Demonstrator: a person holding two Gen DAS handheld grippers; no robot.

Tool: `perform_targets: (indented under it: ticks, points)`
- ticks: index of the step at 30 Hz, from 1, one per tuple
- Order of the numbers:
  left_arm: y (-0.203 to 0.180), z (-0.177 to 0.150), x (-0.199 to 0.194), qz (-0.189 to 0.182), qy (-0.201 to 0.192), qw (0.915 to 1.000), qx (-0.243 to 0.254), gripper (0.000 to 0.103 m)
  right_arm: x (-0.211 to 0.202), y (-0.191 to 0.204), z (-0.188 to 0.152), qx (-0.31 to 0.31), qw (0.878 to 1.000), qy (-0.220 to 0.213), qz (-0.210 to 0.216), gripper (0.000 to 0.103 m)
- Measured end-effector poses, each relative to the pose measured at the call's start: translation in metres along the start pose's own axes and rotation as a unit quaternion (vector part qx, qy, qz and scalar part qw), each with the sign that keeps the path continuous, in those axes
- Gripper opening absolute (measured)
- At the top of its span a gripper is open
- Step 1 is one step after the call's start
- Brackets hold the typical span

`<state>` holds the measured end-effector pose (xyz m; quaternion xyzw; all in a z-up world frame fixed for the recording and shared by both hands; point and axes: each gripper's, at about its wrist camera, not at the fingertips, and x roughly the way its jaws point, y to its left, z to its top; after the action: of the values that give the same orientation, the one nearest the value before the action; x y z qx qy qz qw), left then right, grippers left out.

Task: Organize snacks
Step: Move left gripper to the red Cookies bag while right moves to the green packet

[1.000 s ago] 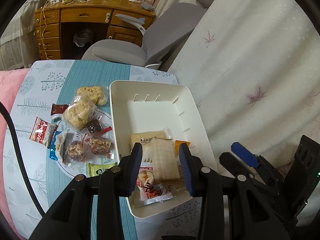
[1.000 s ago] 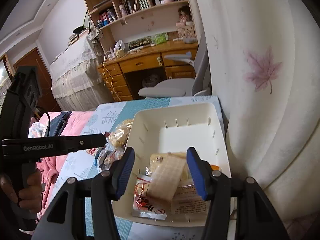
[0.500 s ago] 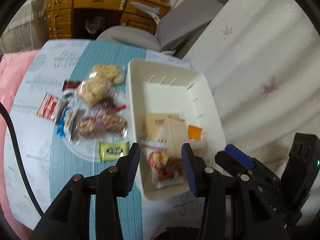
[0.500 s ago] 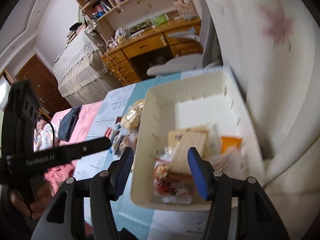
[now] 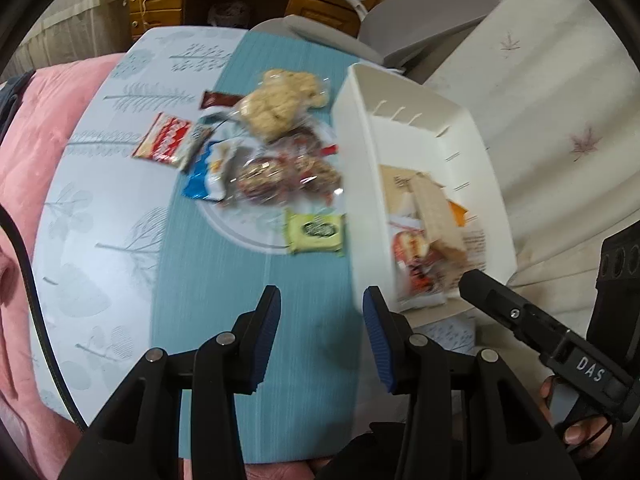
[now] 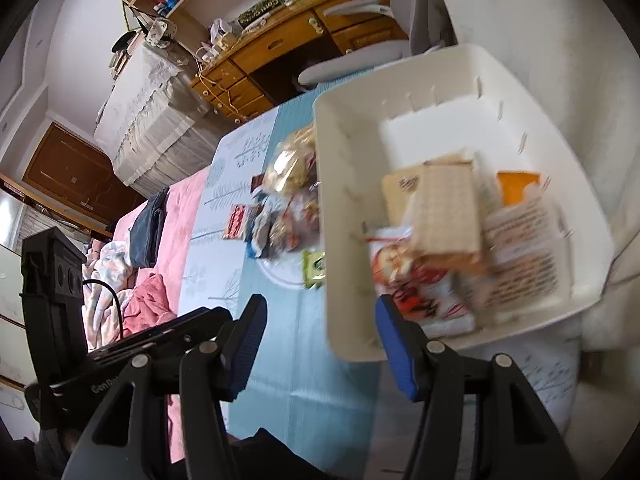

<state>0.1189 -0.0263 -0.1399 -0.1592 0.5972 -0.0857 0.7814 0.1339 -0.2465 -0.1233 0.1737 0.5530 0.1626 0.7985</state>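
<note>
Here, both claws hang empty over the tabletop (image 5: 100, 216).

Ahead-left of the left claw (image 5: 319, 334), spread wide, loose snacks (image 5: 276, 164) lie on a plate, the green packet (image 5: 316, 232) nearest, likely awaiting sorting. Ahead-right sits the white bin (image 5: 362, 184) with packets already inside; its near wall stands between the right claw (image 6: 320, 344), also spread, and them.

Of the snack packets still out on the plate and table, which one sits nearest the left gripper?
The yellow-green packet, lying at the plate's near edge beside the white bin. The others lie farther back.
</note>
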Motion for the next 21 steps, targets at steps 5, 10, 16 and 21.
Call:
perform_targets:
  ticks: [5, 10, 16, 21]
  points:
    - [0.027, -0.001, -0.008, 0.012, 0.003, 0.9999, 0.002, 0.041, 0.016, 0.012, -0.010, 0.035, 0.999, 0.017, 0.004, 0.057]
    - [0.055, 0.002, -0.015, 0.023, 0.004, 0.9997, 0.008, 0.042, 0.032, 0.018, -0.021, 0.089, 0.995, 0.032, 0.002, 0.057]
    - [0.081, 0.011, -0.022, 0.032, 0.000, 0.9987, 0.039, 0.053, 0.045, 0.030, -0.030, 0.157, 0.987, 0.044, -0.003, 0.057]
    - [0.102, 0.025, -0.021, 0.043, 0.006, 0.9975, 0.055, 0.061, 0.059, 0.038, -0.034, 0.214, 0.976, 0.047, -0.015, 0.057]
